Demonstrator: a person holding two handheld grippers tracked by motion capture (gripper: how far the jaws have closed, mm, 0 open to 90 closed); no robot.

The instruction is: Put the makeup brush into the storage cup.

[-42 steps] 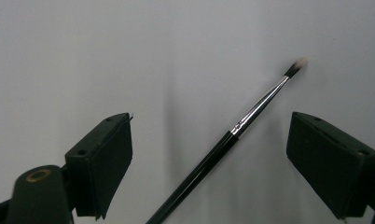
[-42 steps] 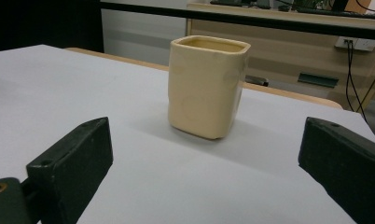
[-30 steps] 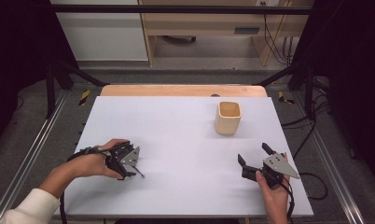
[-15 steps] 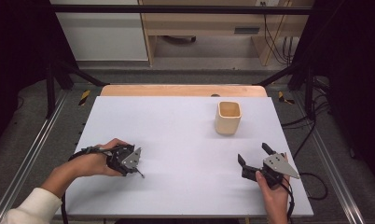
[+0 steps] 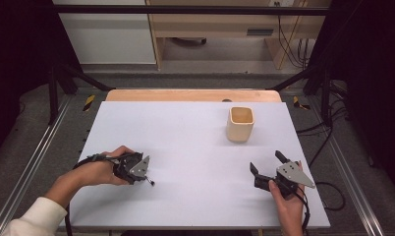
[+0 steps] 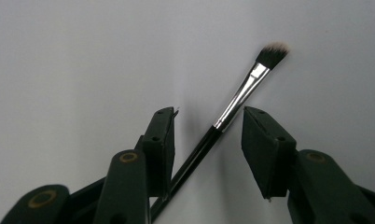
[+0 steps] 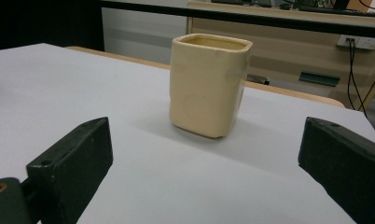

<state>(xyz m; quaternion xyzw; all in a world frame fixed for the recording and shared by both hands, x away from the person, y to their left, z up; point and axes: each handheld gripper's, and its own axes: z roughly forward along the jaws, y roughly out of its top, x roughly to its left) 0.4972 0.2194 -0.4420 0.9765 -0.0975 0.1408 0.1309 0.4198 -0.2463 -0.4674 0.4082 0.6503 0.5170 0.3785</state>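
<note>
Black jaws of the left tool, just closing, flank a slim makeup brush flat on the matte white desk, pads short of its glossy handle, whose end is cut off. Right tool gapes wide short of the cream, square-rimmed cup.

From my station I see a pale lavender-white table with a strip of light wood along its far edge, and on it a cream-yellow, plain square cup with no pattern. The makeup brush has a glossy black handle, a shiny silver ferrule and dark bristles that fade to pinkish-white tips. Both my left gripper and right gripper have matte black jaws, brass-coloured rivets show on the left one, each carries a grey plate, and my sleeve is white.
</note>
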